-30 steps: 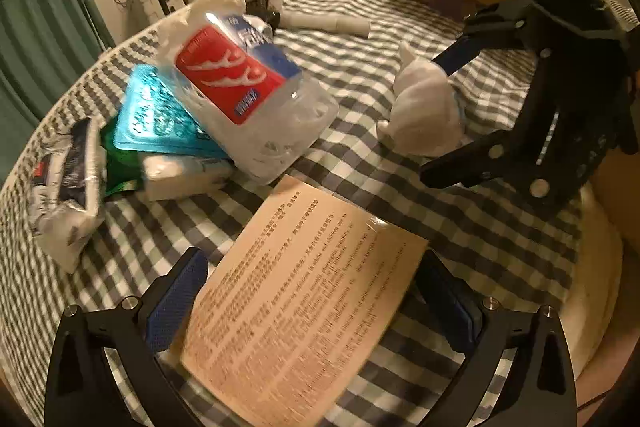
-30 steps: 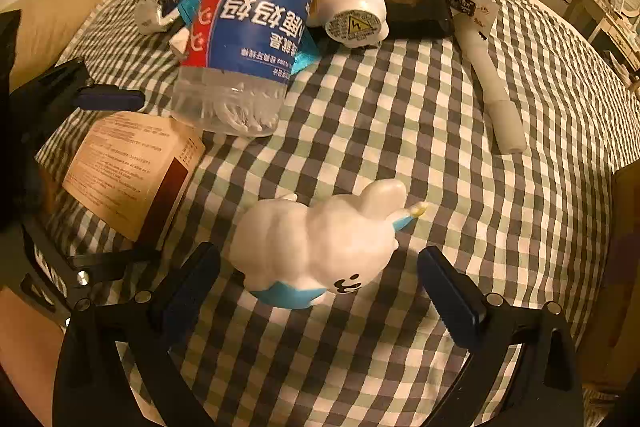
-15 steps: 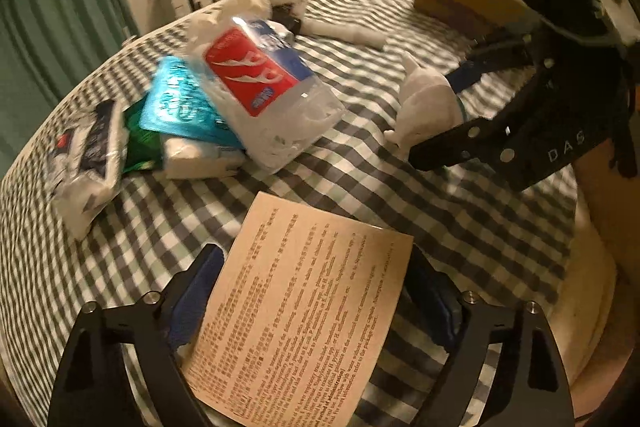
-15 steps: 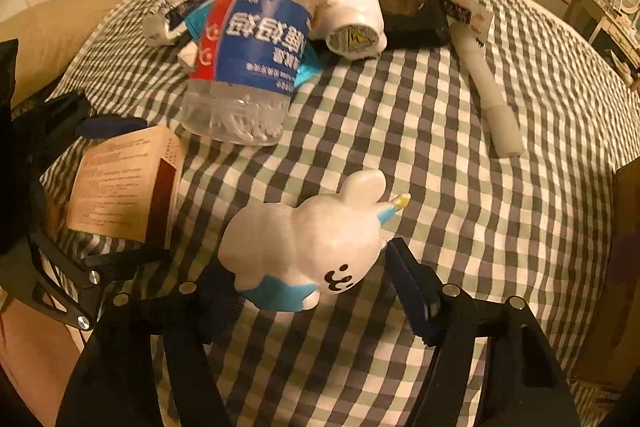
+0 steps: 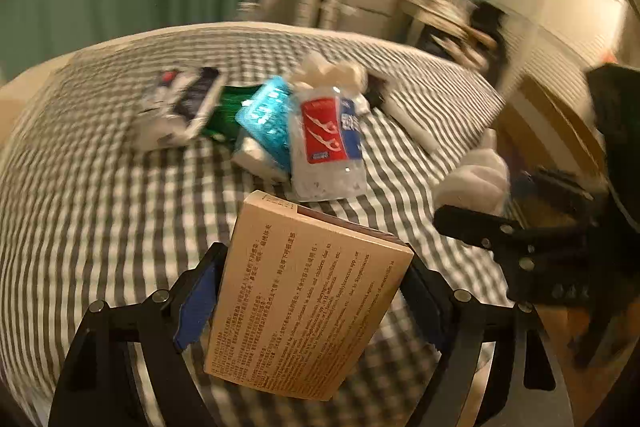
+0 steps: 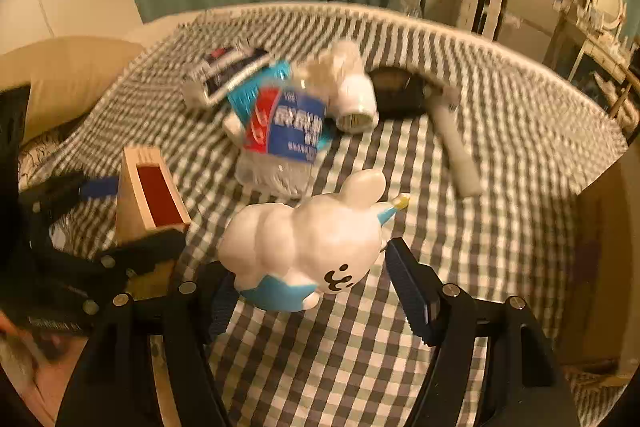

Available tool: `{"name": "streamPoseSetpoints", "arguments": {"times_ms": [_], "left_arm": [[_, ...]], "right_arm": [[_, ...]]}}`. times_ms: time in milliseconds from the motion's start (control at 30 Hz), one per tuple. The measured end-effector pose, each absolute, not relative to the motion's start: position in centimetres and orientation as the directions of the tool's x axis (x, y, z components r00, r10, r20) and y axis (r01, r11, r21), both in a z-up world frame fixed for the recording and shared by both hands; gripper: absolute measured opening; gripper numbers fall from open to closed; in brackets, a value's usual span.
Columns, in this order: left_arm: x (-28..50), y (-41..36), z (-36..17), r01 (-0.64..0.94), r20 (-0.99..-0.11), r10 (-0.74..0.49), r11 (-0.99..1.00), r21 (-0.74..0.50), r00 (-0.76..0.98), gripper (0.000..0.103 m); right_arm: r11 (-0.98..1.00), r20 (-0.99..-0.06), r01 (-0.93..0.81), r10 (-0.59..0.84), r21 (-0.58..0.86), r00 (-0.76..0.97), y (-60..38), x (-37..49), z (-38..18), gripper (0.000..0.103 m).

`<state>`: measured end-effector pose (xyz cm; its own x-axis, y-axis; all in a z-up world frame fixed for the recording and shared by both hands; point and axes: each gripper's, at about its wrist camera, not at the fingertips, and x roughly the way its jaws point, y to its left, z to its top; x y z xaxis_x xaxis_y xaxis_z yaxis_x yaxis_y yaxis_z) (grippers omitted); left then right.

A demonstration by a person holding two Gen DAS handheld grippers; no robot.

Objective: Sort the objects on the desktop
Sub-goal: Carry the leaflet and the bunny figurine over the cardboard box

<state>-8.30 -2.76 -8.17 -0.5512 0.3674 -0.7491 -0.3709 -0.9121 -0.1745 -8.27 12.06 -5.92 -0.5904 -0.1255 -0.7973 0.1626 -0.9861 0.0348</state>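
My left gripper [image 5: 310,291] is shut on a tan medicine box [image 5: 308,299] with printed text and holds it above the checked tablecloth [image 5: 100,207]. The box also shows in the right wrist view [image 6: 150,199], with its dark red end up. My right gripper [image 6: 312,291] is shut on a white rabbit figurine [image 6: 308,247] with a blue base and holds it off the cloth. The figurine shows in the left wrist view [image 5: 476,179] at the right, with the right gripper's fingers around it.
A pile sits mid-table: a crushed water bottle [image 6: 284,143] with a red and blue label, a teal packet [image 5: 268,119], a tissue pack [image 5: 180,107], a white roll [image 6: 356,99], a dark round object [image 6: 396,91] and a white stick [image 6: 456,151]. A cardboard box [image 5: 552,123] stands at the right.
Both grippers have closed on their objects and lifted them off the cloth. The box has tilted up from lying flat. Both views have swung upward and are blurred.
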Motion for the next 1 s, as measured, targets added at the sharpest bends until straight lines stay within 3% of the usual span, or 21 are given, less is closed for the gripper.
{"name": "streamPoseSetpoints", "arguments": {"times_ms": [133,667,1000], "left_arm": [[-6.0,-2.7,-6.4,-0.255,-0.722,0.301,-0.951,-0.177,-0.623,0.085],[-1.1,1.5,2.4,-0.293,-0.615,0.271,-0.954,-0.067,-0.74,0.085],[0.3,5.7,6.1,-0.324,-0.58,0.307,-0.943,-0.076,-0.755,0.085]], "right_arm": [[-0.989,-0.763,0.146,-0.099,0.006,-0.638,12.2,-7.0,-4.0,0.068],[-0.994,-0.628,0.052,-0.103,0.098,-0.771,16.8,-0.3,2.8,0.068],[-0.994,-0.564,0.002,-0.065,0.112,-0.823,21.0,2.8,6.1,0.068]]}}
